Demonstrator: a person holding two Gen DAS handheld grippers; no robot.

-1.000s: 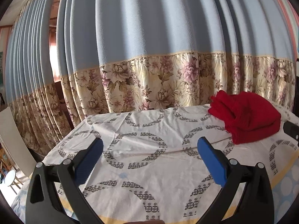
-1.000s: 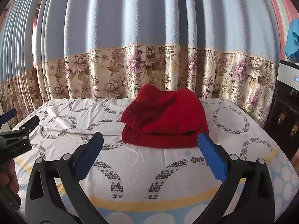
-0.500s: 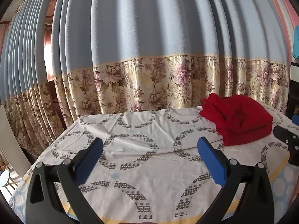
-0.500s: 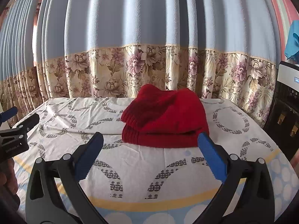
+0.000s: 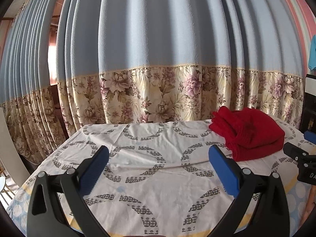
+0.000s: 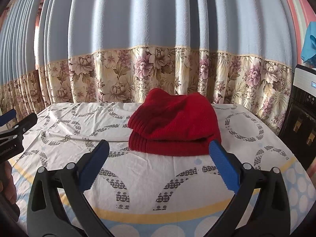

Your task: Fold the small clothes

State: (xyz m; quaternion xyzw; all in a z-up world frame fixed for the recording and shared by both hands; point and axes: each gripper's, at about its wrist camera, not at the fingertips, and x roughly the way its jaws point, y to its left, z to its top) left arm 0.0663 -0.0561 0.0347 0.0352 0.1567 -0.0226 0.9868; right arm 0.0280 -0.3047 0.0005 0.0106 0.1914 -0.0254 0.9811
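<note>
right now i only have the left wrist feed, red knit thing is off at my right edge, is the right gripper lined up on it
Observer: Yes. In the right wrist view the red knit garment sits centred ahead of the right gripper, whose jaws are open and empty.
Operator: is it folded or just bunched
Observer: From that side it shows two stacked layers, with ribbed edges facing the gripper.
Operator: anything on the far side of it i can't see
Observer: A dark appliance stands past the table's right edge, and something blue hangs above it.
</note>
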